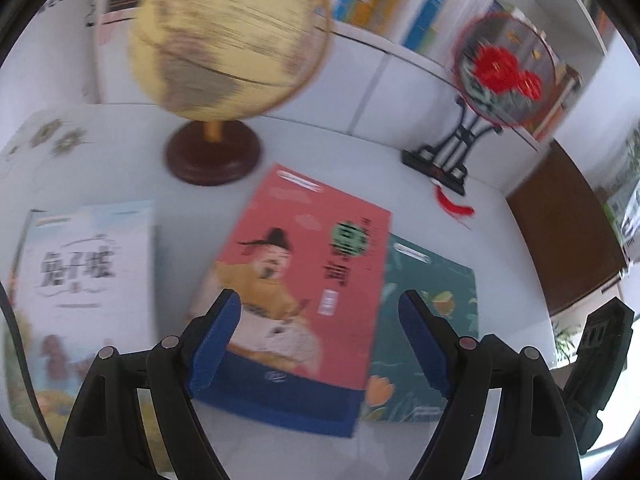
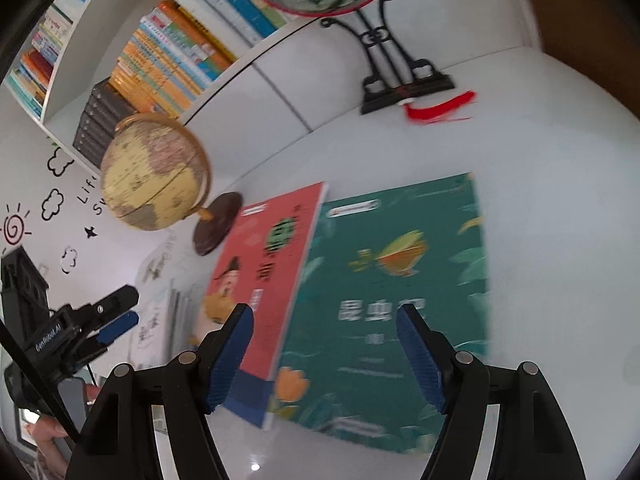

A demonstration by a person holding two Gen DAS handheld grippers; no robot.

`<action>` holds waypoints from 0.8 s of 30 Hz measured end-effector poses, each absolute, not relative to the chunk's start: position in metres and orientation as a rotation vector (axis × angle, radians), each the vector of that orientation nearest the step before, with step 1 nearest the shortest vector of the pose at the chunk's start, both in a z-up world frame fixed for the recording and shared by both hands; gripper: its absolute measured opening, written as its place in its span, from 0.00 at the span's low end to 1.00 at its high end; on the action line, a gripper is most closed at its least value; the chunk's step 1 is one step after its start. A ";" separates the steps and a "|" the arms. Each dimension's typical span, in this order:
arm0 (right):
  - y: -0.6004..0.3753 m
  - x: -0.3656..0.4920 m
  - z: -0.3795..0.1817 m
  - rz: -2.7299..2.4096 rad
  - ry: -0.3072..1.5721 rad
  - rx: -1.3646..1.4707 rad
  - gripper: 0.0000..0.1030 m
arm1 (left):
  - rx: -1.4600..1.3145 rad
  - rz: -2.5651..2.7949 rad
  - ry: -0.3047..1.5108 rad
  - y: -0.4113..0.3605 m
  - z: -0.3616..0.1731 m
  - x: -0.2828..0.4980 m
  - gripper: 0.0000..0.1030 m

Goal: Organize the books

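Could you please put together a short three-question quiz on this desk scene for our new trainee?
1. True or false: the red book lies partly on top of the green book.
2. What stands behind the red book on the table: A) a lamp, B) a globe, C) a vase?
3. How many books lie flat on the table in the left wrist view?

Key
1. True: its edge overlaps the green cover.
2. B, the globe on its round brown base.
3. Three: a white book, the red one and the green one.

bright daylight, motion blur, fisheye warp
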State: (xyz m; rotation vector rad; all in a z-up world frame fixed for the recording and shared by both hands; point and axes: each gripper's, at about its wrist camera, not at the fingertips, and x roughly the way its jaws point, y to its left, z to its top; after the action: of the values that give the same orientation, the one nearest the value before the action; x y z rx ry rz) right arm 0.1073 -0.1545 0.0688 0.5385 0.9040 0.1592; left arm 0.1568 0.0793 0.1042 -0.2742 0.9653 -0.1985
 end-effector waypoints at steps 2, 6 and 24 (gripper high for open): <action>-0.166 0.107 0.065 0.151 0.907 0.526 0.70 | -0.262 -0.216 0.979 0.062 0.099 0.161 0.78; -0.185 0.109 0.056 0.142 0.916 0.527 0.70 | -0.226 -0.239 1.005 0.038 0.087 0.167 0.78; -0.227 0.114 0.021 0.170 0.970 0.634 0.81 | -0.085 -0.356 1.145 -0.033 0.028 0.163 0.95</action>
State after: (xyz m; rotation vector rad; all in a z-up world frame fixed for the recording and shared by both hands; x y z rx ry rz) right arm 0.1137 -0.2266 0.0215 0.6345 0.9704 0.1698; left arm 0.1626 -0.0326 0.0281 -0.0850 1.1450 -0.3561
